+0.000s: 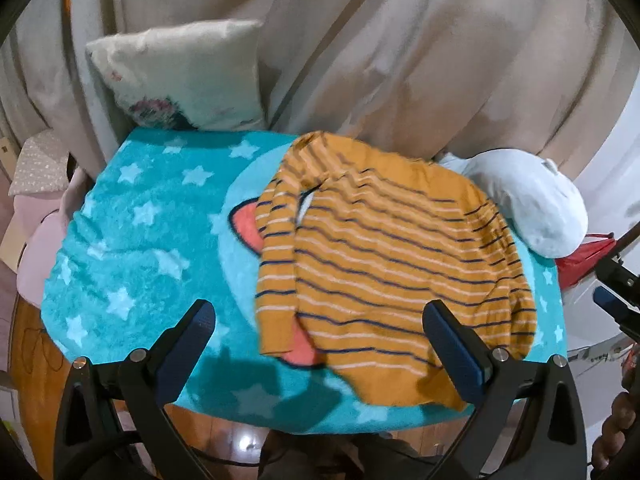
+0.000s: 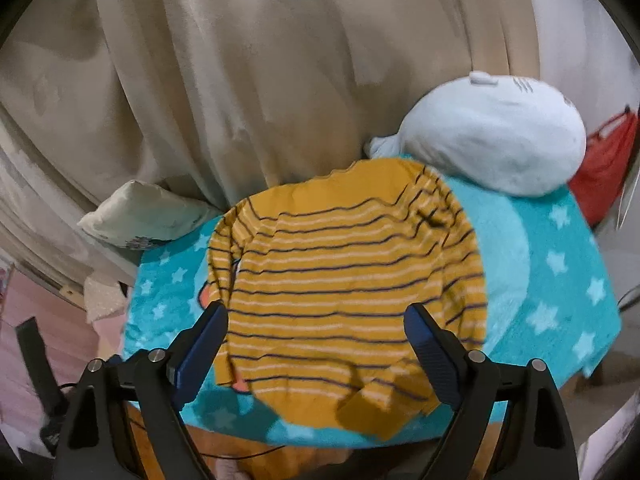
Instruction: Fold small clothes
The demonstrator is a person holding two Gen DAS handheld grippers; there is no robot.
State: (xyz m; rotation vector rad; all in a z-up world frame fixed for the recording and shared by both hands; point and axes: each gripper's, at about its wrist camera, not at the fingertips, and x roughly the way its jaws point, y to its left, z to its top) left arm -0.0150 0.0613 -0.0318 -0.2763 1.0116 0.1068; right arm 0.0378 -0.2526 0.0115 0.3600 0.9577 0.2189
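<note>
One mustard striped sweater (image 1: 384, 256) is seen from the left wrist, spread on the right half of a teal star-patterned blanket (image 1: 144, 240) over the worktop, its hem hanging past the near edge, while the left tool (image 1: 320, 332) is held wide open above it, gripping nothing. From the right wrist, the sweater (image 2: 340, 280) is seen between the spread, empty fingers of the right tool (image 2: 316, 334), with a white plush toy (image 2: 492, 136) lying just beyond its far right shoulder.
</note>
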